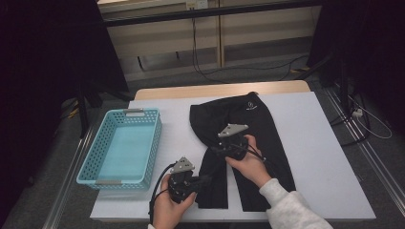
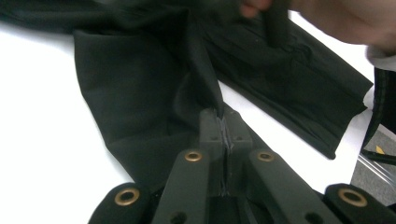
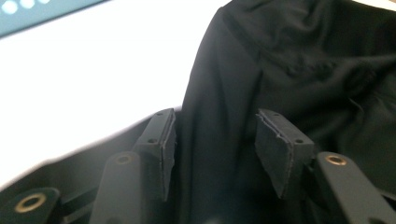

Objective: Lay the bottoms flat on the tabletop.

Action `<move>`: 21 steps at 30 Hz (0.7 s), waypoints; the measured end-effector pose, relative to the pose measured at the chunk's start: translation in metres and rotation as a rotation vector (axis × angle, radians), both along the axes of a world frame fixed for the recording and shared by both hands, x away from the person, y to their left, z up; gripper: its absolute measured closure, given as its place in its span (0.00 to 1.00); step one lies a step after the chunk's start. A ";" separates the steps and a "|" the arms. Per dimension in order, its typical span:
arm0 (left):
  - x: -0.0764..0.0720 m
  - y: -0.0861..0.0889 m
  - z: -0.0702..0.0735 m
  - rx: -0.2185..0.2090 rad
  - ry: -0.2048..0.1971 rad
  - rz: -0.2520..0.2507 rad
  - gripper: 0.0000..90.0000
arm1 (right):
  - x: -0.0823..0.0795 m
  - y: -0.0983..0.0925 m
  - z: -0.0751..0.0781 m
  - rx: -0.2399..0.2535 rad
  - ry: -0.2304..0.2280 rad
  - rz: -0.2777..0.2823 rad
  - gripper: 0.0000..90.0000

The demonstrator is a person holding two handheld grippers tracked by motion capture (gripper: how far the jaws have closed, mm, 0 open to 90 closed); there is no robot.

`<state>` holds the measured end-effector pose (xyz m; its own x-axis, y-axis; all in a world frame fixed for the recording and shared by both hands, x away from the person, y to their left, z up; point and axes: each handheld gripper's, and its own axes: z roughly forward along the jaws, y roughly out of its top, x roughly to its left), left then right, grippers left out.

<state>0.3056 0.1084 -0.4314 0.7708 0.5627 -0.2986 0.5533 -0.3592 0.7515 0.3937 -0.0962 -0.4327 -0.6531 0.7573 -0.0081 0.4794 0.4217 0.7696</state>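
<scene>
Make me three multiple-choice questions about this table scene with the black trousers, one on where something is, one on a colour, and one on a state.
1. Where does the basket stand?
A. left of the black trousers
B. on them
C. right of them

2. What colour is the basket?
A. red
B. light blue
C. yellow

3. How are the left gripper's jaws?
A. wide open
B. shut on a fold of the trousers
C. shut on the basket's rim

Answers:
1 A, the high view shows it at the table's left side.
2 B, its mesh walls are light blue.
3 B, the left gripper view shows black cloth pinched between the jaws.
</scene>
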 end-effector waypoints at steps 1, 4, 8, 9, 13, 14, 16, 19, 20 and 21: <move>0.000 0.000 0.001 -0.001 -0.002 -0.003 0.99 | 0.005 0.005 -0.001 0.005 -0.003 -0.001 0.50; -0.001 0.001 0.002 -0.007 -0.003 -0.001 0.99 | 0.019 0.021 -0.005 -0.009 -0.004 0.010 0.48; 0.001 0.003 0.001 -0.004 -0.002 0.004 0.99 | 0.035 0.035 -0.016 -0.038 0.016 -0.007 0.49; 0.001 0.004 0.000 -0.007 0.003 0.005 0.99 | 0.038 0.037 -0.020 -0.045 0.022 -0.013 0.52; 0.003 0.006 0.000 -0.007 0.004 0.009 0.99 | 0.046 0.035 -0.026 -0.044 0.021 -0.048 0.84; 0.003 0.006 0.000 -0.008 0.007 0.008 0.99 | 0.048 0.032 -0.024 -0.035 0.025 -0.052 0.96; 0.004 0.006 0.001 -0.013 0.003 0.015 0.99 | 0.051 0.024 -0.021 -0.001 0.045 -0.054 0.98; 0.005 0.007 0.003 -0.018 -0.003 0.017 0.99 | 0.050 0.007 -0.009 0.018 0.051 -0.072 0.99; 0.006 0.007 0.003 -0.021 0.002 0.022 0.99 | 0.049 0.001 -0.004 0.030 0.055 -0.077 0.99; 0.006 0.007 0.003 -0.016 0.010 0.018 0.99 | 0.047 -0.005 0.002 0.031 0.046 -0.082 0.99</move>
<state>0.3120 0.1151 -0.4287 0.7580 0.5712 -0.3149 0.5666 -0.3374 0.7518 0.4406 -0.1013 -0.4304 -0.5881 0.8075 0.0448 0.5468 0.3562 0.7578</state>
